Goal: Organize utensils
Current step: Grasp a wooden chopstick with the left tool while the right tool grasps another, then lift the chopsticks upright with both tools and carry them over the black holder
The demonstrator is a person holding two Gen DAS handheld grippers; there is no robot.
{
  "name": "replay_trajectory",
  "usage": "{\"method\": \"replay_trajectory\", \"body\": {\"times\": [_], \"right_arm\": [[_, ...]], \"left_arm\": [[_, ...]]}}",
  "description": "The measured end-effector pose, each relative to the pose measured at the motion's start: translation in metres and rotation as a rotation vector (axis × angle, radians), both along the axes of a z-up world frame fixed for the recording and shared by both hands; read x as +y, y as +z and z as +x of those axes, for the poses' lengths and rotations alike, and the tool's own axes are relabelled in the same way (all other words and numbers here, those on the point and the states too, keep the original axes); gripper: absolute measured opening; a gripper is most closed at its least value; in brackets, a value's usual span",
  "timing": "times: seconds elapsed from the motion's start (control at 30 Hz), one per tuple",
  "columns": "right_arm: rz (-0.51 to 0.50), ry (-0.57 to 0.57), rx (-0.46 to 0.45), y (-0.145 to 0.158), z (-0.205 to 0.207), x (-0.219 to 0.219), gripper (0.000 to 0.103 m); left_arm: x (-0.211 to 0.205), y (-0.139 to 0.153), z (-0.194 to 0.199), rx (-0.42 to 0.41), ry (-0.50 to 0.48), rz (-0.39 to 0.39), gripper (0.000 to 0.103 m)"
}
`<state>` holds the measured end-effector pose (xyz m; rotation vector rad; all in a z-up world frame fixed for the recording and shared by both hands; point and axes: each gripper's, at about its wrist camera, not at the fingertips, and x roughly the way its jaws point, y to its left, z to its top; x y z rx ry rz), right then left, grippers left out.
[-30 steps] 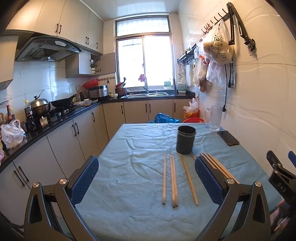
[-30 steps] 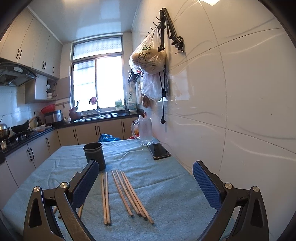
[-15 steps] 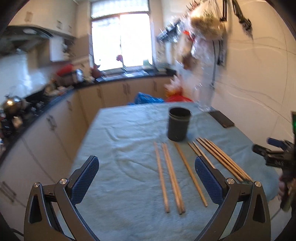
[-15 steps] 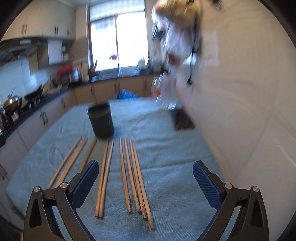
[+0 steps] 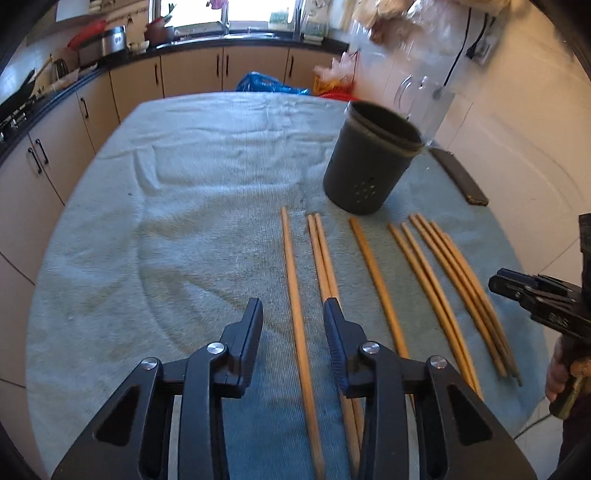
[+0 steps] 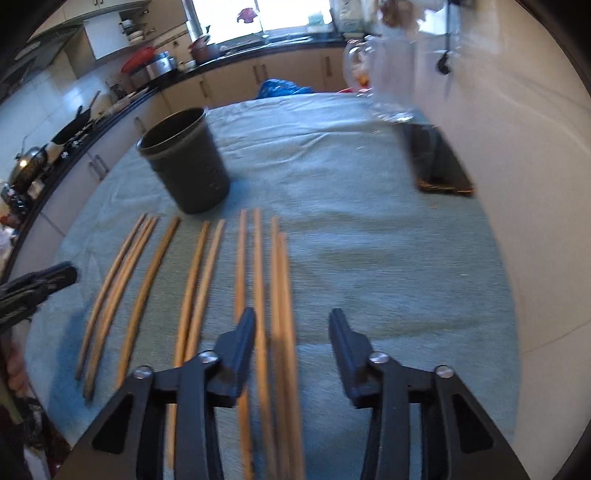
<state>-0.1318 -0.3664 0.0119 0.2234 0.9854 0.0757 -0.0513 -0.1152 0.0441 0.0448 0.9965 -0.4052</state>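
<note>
Both grippers lowered, fingers (image 5: 334,332) narrowed, pinching nothing; nine chopsticks (image 6: 240,266), one holder (image 5: 369,166).

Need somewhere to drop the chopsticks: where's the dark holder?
The dark holder stands upright on the blue cloth, just beyond the chopsticks' far tips, near the phone.

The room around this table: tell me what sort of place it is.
A home kitchen, most likely. Beige base cabinets under a dark counter, a steel sink and tap below the window and a hob with dark pans surround the towel-covered table.
</note>
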Motion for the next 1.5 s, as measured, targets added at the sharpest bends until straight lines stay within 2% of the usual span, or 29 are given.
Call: {"method": "replay_trajectory", "body": {"times": [0.23,0.33,0.37,0.47,0.6,0.77,1.03,1.1,1.13,1.2,1.27,1.4,1.5], "right_arm": [[0.013,0.094,0.016,-0.006,0.029,0.038,0.042],[0.006,0.101,0.028,-0.01,0.042,0.045,0.04],[0.009,0.104,0.037,-0.012,0.047,0.047,0.036],[-0.001,0.109,0.068,-0.018,0.058,0.053,0.027],[-0.02,0.104,0.095,-0.022,0.068,0.058,0.02],[-0.019,0.089,0.125,-0.022,0.08,0.057,0.018],[-0.088,0.07,0.186,-0.018,0.108,0.067,0.018],[-0.11,0.071,0.182,-0.017,0.112,0.069,0.009],[-0.104,0.069,0.181,-0.018,0.113,0.069,0.008],[-0.076,0.06,0.174,-0.016,0.114,0.067,0.007],[-0.055,0.053,0.13,-0.007,0.107,0.064,0.007],[-0.004,0.054,0.001,0.026,0.08,0.06,0.007],[0.039,0.046,-0.085,0.049,0.057,0.057,0.007]], "left_arm": [[-0.014,-0.014,0.022,0.037,-0.021,0.007,0.032],[-0.018,-0.024,0.034,0.083,-0.028,0.005,0.017],[-0.017,-0.026,0.038,0.101,-0.026,0.002,0.012],[-0.015,-0.026,0.043,0.1,-0.017,-0.006,0.008],[-0.012,-0.026,0.047,0.121,-0.015,-0.017,0.008],[-0.012,-0.025,0.056,0.15,-0.001,-0.019,0.008],[-0.024,-0.025,0.061,0.129,-0.046,0.048,0.008],[-0.024,-0.025,0.063,0.126,-0.049,0.039,0.007],[-0.022,-0.024,0.063,0.124,-0.04,0.029,0.006],[-0.018,-0.02,0.059,0.105,-0.03,0.021,0.006],[-0.012,-0.006,0.047,0.067,-0.022,-0.004,0.006],[-0.004,0.031,0.014,-0.061,-0.031,-0.015,0.006],[0.004,0.061,-0.016,-0.153,-0.041,-0.054,0.006]]}}
